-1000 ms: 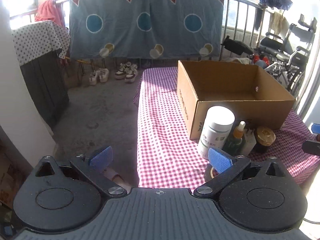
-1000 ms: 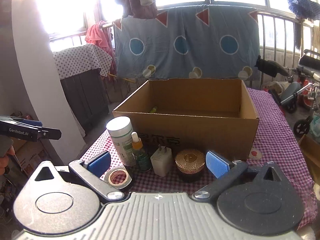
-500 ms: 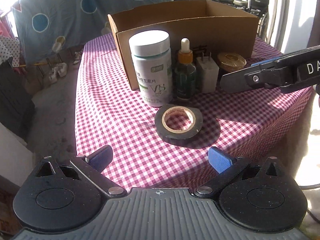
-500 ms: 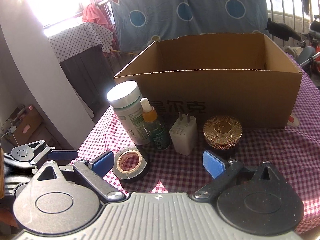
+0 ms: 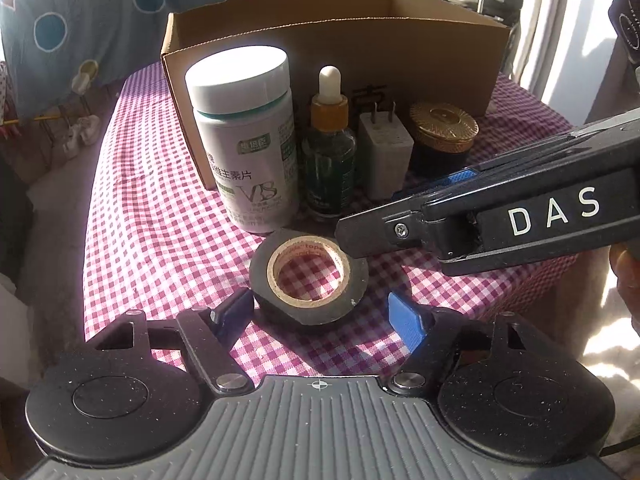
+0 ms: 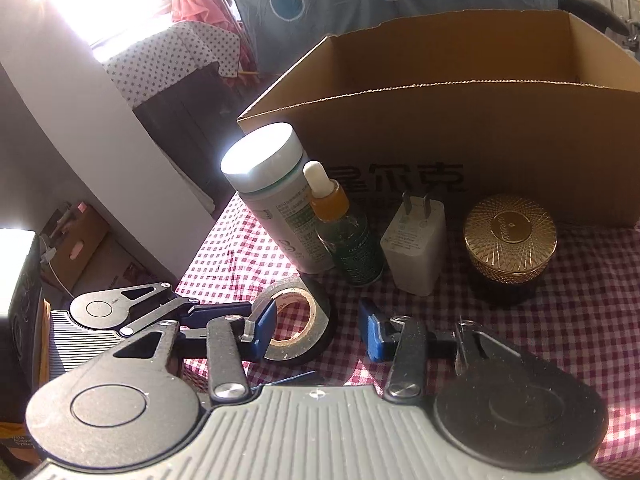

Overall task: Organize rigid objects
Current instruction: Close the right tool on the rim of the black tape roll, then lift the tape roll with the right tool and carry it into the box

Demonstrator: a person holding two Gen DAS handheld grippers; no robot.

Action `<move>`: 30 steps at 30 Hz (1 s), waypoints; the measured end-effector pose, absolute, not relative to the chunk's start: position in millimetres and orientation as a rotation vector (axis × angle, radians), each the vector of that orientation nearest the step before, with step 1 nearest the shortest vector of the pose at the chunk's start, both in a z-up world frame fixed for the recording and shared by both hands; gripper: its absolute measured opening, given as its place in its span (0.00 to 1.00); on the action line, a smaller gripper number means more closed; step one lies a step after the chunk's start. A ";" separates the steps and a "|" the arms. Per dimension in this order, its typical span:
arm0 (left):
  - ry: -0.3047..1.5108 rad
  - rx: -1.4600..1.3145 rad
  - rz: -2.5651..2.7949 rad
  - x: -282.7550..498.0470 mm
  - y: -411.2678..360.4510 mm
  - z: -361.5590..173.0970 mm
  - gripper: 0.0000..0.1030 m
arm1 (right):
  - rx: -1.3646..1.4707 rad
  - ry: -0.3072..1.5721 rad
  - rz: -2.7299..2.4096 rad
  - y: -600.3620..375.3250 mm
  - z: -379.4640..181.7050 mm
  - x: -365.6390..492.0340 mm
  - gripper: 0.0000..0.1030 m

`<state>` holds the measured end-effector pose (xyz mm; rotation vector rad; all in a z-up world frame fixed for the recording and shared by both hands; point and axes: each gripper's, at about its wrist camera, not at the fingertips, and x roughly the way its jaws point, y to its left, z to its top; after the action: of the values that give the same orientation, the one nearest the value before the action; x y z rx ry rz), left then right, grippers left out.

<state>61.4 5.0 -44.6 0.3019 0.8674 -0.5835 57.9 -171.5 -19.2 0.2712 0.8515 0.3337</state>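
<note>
Left tongs (image 5: pixel 320 312) closing, astride tape roll (image 5: pixel 309 278)

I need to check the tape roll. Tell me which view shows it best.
The left wrist view: the tape lies flat, nearly whole, its cardboard core open to the camera; only the right claw's finger covers a bit of its far rim. In the right wrist view, that claw's left finger hides part of it.

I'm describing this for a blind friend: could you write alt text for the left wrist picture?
A hand-held left gripper straddles a black tape roll on a pink checked tablecloth; the right gripper reaches in above. Behind stand a white pill bottle, dropper bottle, charger plug, gold-lidded jar and cardboard box.
</note>
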 end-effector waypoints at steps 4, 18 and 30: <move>0.868 0.280 -0.574 64.9 4.9 -45.0 0.69 | 0.259 0.872 0.352 -166.2 -26.3 64.9 0.28; 0.863 0.284 -0.703 55.6 -44.0 -41.7 0.68 | 0.292 0.893 0.254 -214.9 -35.4 48.2 0.24; 0.880 0.356 -0.722 56.6 -69.9 -42.4 0.74 | 0.339 0.869 0.226 -239.2 -35.3 39.4 0.24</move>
<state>56.6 -69.9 -42.4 0.3558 0.8799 -0.7222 39.4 -239.2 -35.3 0.3394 0.8689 0.2260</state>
